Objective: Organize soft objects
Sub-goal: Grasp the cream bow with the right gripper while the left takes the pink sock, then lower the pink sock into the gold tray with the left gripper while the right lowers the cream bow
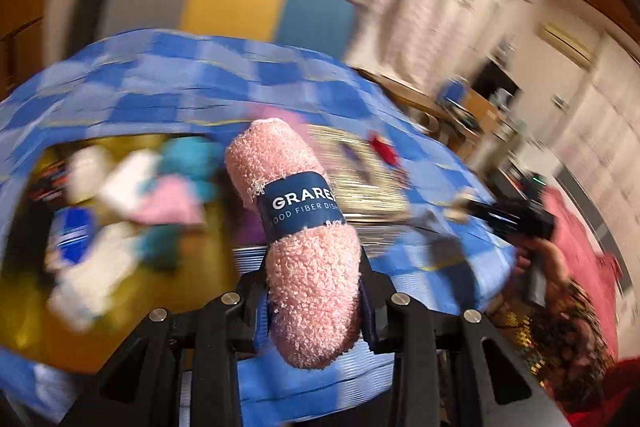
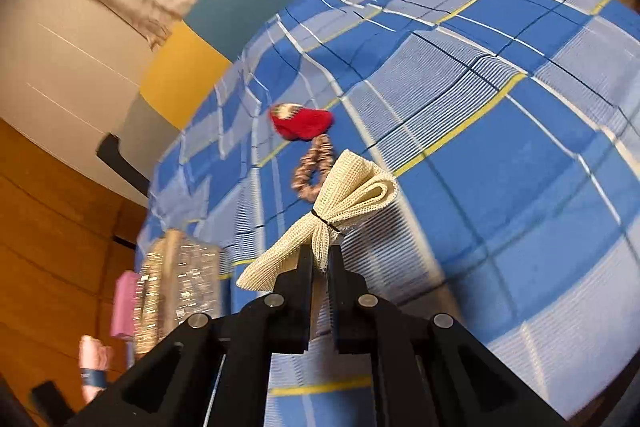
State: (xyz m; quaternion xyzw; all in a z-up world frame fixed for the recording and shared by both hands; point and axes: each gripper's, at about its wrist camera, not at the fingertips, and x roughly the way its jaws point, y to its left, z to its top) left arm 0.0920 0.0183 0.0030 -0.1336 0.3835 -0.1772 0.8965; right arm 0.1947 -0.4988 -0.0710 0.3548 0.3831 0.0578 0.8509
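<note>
Soft things are in both your claws. Your left claw (image 1: 314,291) grips a pink fuzzy roll (image 1: 298,227) with a dark paper band, pinched low on its body so most of it sticks out ahead of the fingers. Beyond it the left view is badly smeared, but you can make out a container (image 1: 124,211) with a jumble of white, pink and teal items already inside, sitting on the bed (image 1: 168,83) with its blue check cover. Your right claw (image 2: 320,267) is clenched on a cream mesh cloth (image 2: 340,203) tied at the waist with a black band, held just above the bed. Past it, a brown scrunchie (image 2: 314,169) and a red knit piece (image 2: 302,123) lie on the cover, touching each other and well apart from the container. A shiny wrapped box (image 2: 176,287) sits at the bed's edge.

You look to be mid-task: several items are gathered, two are in transit, and at least the scrunchie and red piece are left to collect.
</note>
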